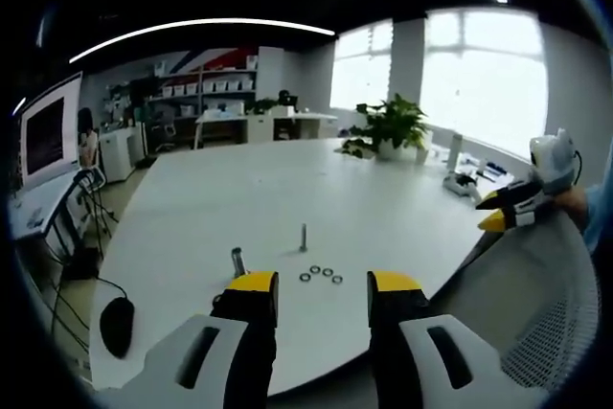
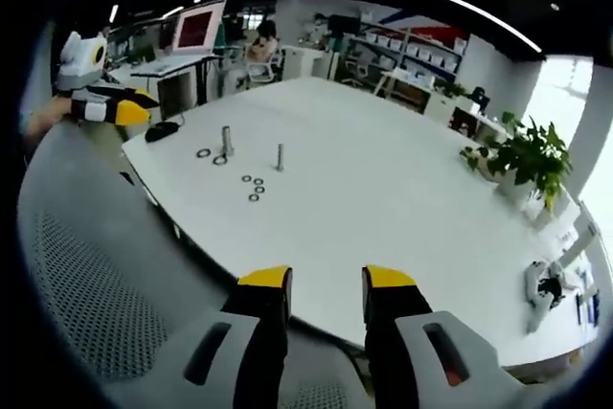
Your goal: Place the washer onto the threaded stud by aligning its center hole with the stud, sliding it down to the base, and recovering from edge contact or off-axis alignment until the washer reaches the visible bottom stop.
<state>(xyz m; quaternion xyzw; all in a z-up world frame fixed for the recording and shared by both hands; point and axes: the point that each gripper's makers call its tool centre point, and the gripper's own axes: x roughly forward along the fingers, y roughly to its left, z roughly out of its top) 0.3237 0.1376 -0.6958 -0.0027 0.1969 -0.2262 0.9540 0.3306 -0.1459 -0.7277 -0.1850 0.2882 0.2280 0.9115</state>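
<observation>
Both grippers stand with their jaws apart and nothing between them. At the bottom of the left gripper view, the left gripper (image 1: 323,294) shows its yellow-tipped jaws with a clear gap, over the near edge of the white table (image 1: 383,208). Just beyond the tips, low in the frame, four washers (image 1: 321,275) lie flat in a loose cluster on the tabletop. Left of them stands a short, thicker stud (image 1: 238,261), and a little farther back a thin threaded stud (image 1: 304,237) stands upright — bare, with no washer on it. A dark computer mouse (image 1: 117,325) rests at the lower left, off the table's edge. At the far side of the table, upper right of centre, sits a potted plant (image 1: 391,126).

In the right gripper view, the right gripper (image 2: 326,284) rises from the bottom, its jaws likewise parted and empty, held short of the table (image 2: 383,189), with a grey mesh chair back (image 2: 86,275) in the lower left. In the upper left of centre lie the washers (image 2: 254,187), with the threaded stud (image 2: 280,156) just beyond them, and the thicker stud (image 2: 227,140) to the left with two rings at its foot. The left gripper (image 2: 123,107) shows at the far left — how open its jaws are cannot be told from this angle.
</observation>
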